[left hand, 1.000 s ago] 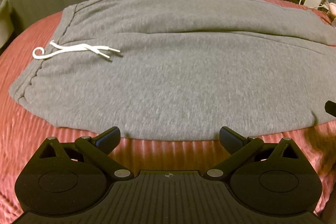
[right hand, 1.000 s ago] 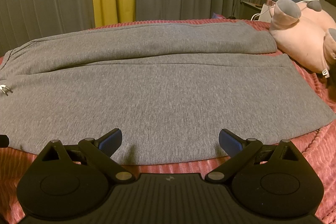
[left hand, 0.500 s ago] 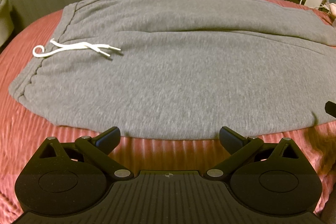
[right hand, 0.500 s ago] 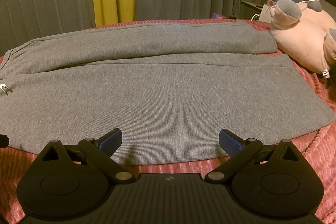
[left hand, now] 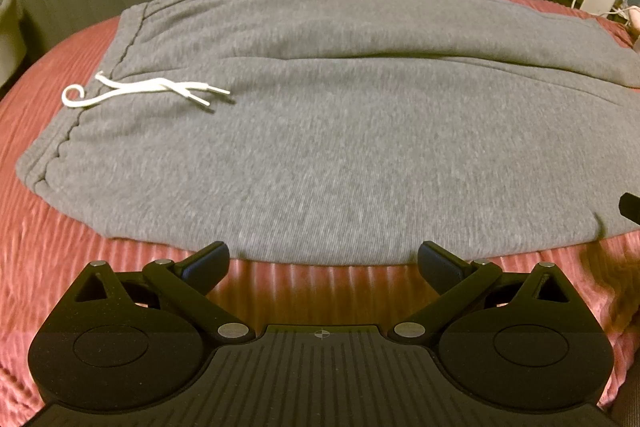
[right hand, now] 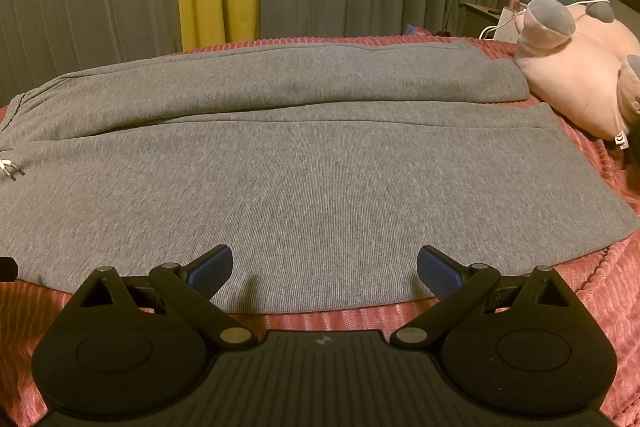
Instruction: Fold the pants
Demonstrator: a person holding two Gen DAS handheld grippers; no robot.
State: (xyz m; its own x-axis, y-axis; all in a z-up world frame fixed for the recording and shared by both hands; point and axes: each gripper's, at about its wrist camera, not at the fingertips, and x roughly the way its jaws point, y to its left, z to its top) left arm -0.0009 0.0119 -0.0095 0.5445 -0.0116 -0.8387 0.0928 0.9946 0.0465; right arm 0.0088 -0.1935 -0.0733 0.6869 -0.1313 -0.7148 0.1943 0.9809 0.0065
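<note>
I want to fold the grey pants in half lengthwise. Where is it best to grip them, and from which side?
Probably the near long edge of the grey pants, coming low from the front. They lie flat with that edge free on the red bedspread, just ahead of both open grippers: left gripper toward the waistband, right gripper toward the cuffs.

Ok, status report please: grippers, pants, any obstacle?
Left hand-held gripper open, right hand-held gripper open. Pants flat, unfolded. Plush toy beside cuffs.

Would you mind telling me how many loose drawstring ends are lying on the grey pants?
2: both white drawstring ends lie side by side on the pants, near the waistband at the left. None seems hidden.
</note>
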